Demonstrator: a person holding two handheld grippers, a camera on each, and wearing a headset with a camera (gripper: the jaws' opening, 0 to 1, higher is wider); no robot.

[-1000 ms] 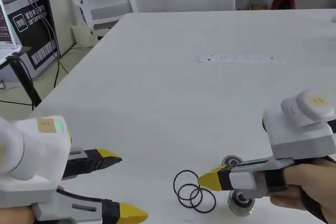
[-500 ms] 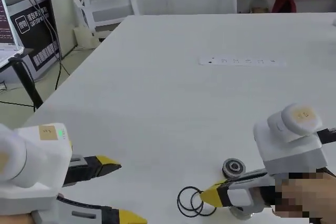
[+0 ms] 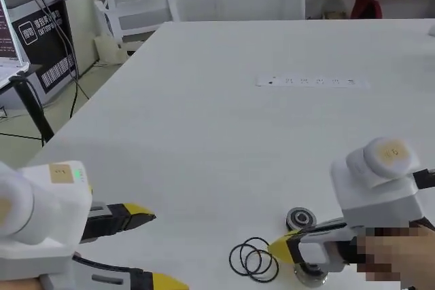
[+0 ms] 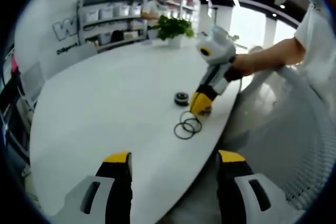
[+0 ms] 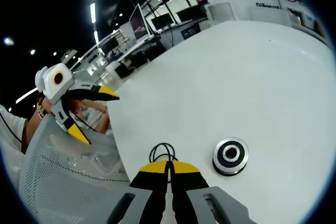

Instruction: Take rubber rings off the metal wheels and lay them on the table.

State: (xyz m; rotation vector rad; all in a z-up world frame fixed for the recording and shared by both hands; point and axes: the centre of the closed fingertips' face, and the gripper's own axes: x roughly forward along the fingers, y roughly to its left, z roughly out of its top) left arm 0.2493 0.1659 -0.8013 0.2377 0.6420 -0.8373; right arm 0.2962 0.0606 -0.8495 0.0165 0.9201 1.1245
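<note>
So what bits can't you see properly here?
- Second metal wheel: head view, mostly hidden under the right gripper and cut off by the bottom edge.
- Rubber rings: right gripper view, the shut fingers cover their near side, so I can't tell whether a ring is pinched.
- Ring count: left gripper view, too small and overlapping.
- Power strip: head view, sockets too small and blurry.
</note>
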